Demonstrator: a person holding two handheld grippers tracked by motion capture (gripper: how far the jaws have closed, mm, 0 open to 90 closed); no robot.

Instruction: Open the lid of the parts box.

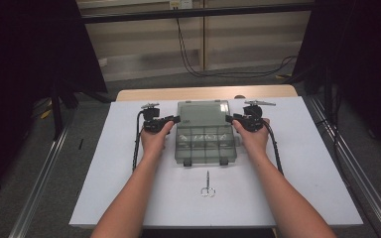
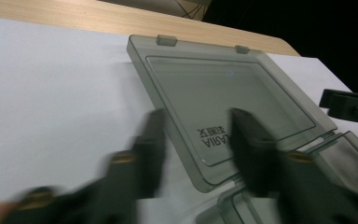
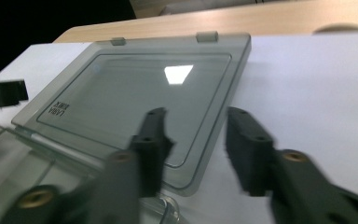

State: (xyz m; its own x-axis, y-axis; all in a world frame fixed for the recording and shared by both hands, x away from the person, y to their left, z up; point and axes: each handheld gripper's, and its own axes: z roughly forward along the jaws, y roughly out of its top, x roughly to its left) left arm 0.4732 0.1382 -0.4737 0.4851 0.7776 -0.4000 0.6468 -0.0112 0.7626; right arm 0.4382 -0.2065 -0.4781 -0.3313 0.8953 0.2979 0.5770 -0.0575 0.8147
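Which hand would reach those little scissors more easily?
Probably right, narrowly. The scissors lie on the table in front of the open box, slightly nearer the right gripper than the left gripper. Both are open and hold nothing.

The box sits mid-tabletop, its lid laid open toward the far edge; scissors lie nearer the near edge.

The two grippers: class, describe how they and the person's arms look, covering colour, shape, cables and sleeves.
Both the left gripper and the right gripper are black, each with two blocky black jaws carrying brass-coloured screws near their bases. A black cable trails from each back along the forearm. On top of each sits a small grey plate. The forearms are bare, with no sleeves or gloves in view.
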